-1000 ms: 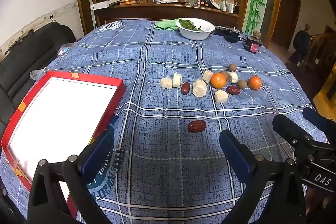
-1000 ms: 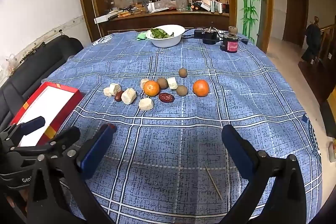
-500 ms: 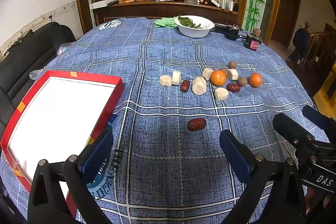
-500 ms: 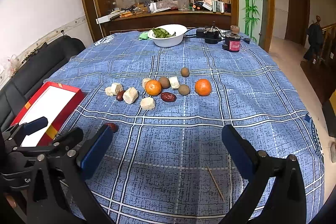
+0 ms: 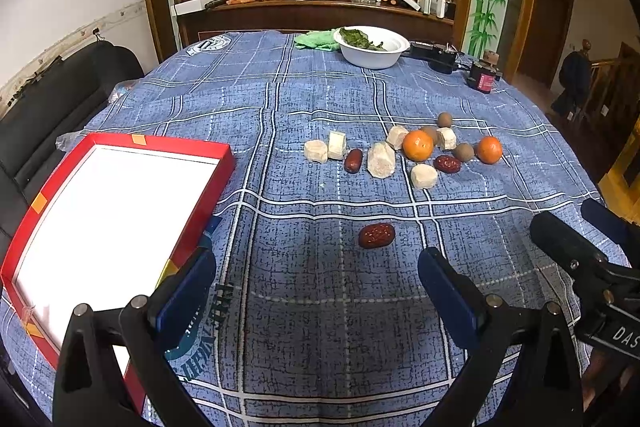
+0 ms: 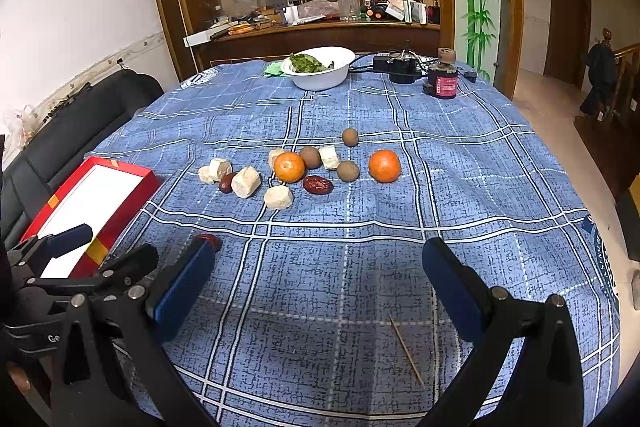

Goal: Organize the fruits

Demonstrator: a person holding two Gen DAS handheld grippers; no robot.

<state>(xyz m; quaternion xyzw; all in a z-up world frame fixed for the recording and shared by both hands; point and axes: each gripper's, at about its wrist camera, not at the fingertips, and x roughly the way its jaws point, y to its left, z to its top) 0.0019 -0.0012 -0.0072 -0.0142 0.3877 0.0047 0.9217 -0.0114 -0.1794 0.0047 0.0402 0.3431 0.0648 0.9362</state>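
Note:
A lone red date (image 5: 376,235) lies on the blue checked tablecloth (image 5: 320,327), just ahead of my open, empty left gripper (image 5: 316,287). Farther off is a cluster of fruit: two oranges (image 5: 417,145) (image 5: 489,149), more red dates (image 5: 447,163), brown longans (image 5: 444,119) and pale chunks (image 5: 381,165). In the right wrist view the same cluster holds oranges (image 6: 289,167) (image 6: 384,166) and a red date (image 6: 317,184). My right gripper (image 6: 316,283) is open and empty above bare cloth. A red tray with a white floor (image 5: 224,163) sits at the left.
A white bowl of greens (image 6: 320,79), black electronics (image 6: 400,67) and a small dark jar (image 6: 442,83) stand at the table's far side. A toothpick (image 6: 406,351) lies near my right gripper. A black sofa (image 5: 48,107) flanks the table's left.
Both grippers have tilted or drawn back slightly, so the fruit sits a little lower in view. Nothing was picked up or moved.

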